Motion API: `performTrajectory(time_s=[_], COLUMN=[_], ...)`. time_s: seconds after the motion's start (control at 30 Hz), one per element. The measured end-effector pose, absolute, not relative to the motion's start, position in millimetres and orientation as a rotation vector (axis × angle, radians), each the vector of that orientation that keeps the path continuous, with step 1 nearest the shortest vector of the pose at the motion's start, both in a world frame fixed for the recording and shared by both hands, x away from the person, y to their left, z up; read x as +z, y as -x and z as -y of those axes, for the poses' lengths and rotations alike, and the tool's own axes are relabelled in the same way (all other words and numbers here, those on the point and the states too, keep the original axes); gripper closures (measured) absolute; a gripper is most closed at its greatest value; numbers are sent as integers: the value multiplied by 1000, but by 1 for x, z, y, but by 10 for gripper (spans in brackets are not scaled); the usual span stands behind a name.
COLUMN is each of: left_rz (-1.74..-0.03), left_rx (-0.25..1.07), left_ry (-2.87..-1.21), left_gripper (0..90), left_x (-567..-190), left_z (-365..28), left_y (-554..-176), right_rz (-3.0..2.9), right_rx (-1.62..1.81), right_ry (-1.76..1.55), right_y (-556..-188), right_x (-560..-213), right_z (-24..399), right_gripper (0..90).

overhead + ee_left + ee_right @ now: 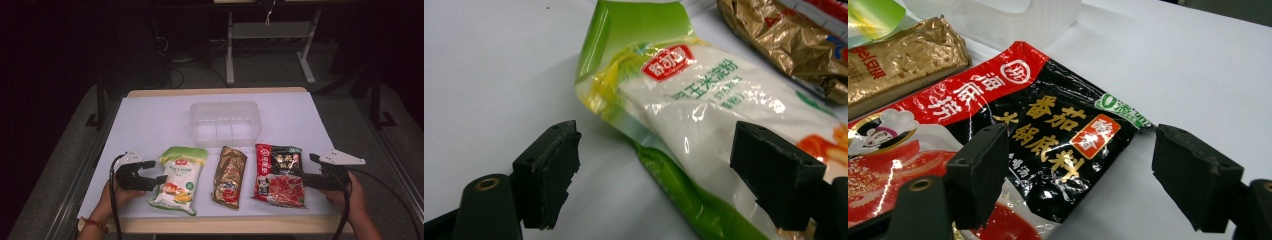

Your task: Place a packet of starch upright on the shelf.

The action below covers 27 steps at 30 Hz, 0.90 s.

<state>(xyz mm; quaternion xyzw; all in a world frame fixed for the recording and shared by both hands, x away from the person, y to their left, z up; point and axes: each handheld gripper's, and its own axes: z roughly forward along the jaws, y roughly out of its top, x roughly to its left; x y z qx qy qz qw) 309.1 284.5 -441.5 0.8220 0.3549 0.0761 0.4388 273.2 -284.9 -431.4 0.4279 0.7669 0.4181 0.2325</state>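
Three food packets lie in a row on the white table: a green-and-white pouch (pixel 179 179) (pixel 684 115) at left, a gold foil packet (pixel 229 176) (pixel 789 35) (pixel 893 60) in the middle, and a red-and-black sauce packet (pixel 278 174) (pixel 1013 135) at right. My left gripper (pixel 156 171) (pixel 654 175) is open, its jaws straddling the pouch's left edge just above the table. My right gripper (pixel 304 169) (pixel 1080 175) is open too, its jaws spanning the red-and-black packet's right corner. Behind the packets stands an empty clear plastic tub (pixel 224 123) (pixel 998 20).
The white sheet (pixel 150 120) covers a wooden table whose front edge (pixel 225 225) runs just below the packets. A hand holds each gripper near that edge. Metal desk legs (pixel 230 55) and dark floor lie beyond the far side.
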Motion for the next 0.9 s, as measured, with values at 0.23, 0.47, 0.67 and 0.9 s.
performTrajectory(time_s=[0.23,0.47,0.67,0.9], left_rz=[-969,-982,-926,-837], left_rx=[106,-44,-92,-131], left_ry=[-2014,-2020,-2030,-2122], left_gripper=[168,142,144,124], left_x=[-446,-448,-446,-449], left_z=[-289,-286,-274,-240], left_y=[-325,-347,-353,-358], right_rz=[-2122,-2133,-2146,-2144], right_rx=[1167,1166,1176,1187], right_ry=[-1182,-1173,-1170,-1183], right_y=[-281,-281,-285,-282], right_x=[-433,-433,-434,-434], right_z=[283,282,277,280], right_gripper=[225,228,228,228])
